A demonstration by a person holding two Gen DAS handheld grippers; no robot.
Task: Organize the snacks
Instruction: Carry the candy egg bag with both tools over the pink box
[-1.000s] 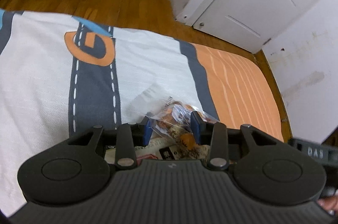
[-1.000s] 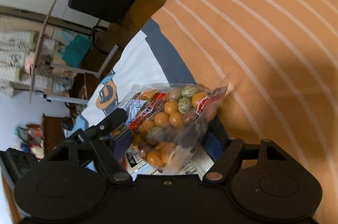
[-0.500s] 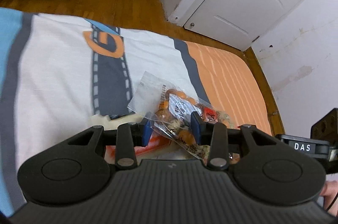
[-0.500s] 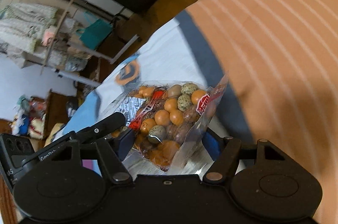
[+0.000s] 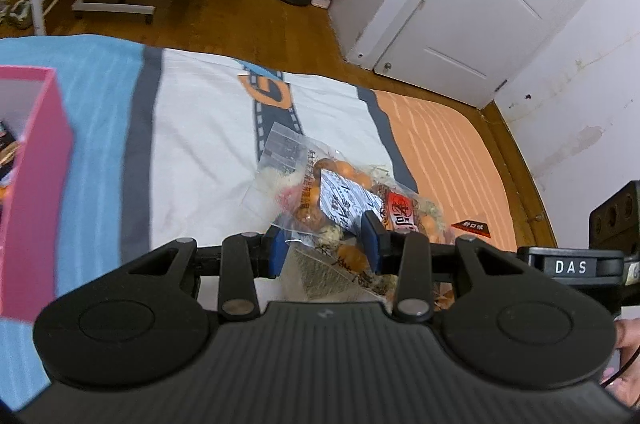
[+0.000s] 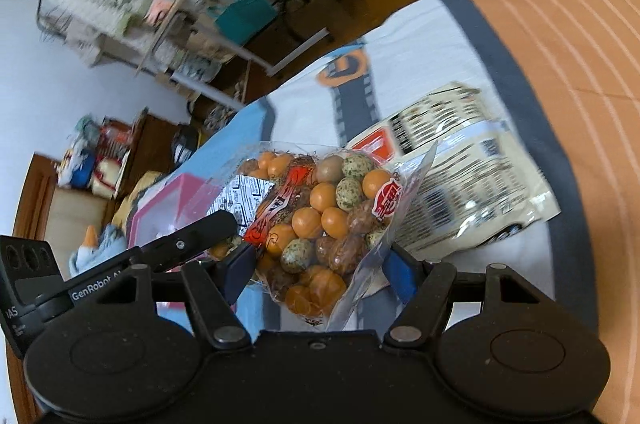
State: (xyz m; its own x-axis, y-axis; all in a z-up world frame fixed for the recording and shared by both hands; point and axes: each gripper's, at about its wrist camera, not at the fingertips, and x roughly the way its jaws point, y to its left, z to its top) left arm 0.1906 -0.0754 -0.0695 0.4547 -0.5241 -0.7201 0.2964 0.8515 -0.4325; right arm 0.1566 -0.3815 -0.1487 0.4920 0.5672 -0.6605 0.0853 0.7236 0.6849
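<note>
- The clear bag (image 6: pixel 324 220) of orange and speckled coated nuts hangs in the air over the bed (image 5: pixel 192 127), held from two sides.
- Left gripper (image 5: pixel 324 248) — clamped on one end of the bag, blue pads pressing the plastic.
- Right gripper (image 6: pixel 320 274) — jaws wide, closed a little in the last moment; the bag fills the gap and both pads bear on it, so it grips the bag too.
- A cream packet (image 6: pixel 472 183) lies flat on the sheet, beyond the bag.
- A pink box (image 5: pixel 36 159) stands on the blue stripe at the left, snacks inside it.
</note>
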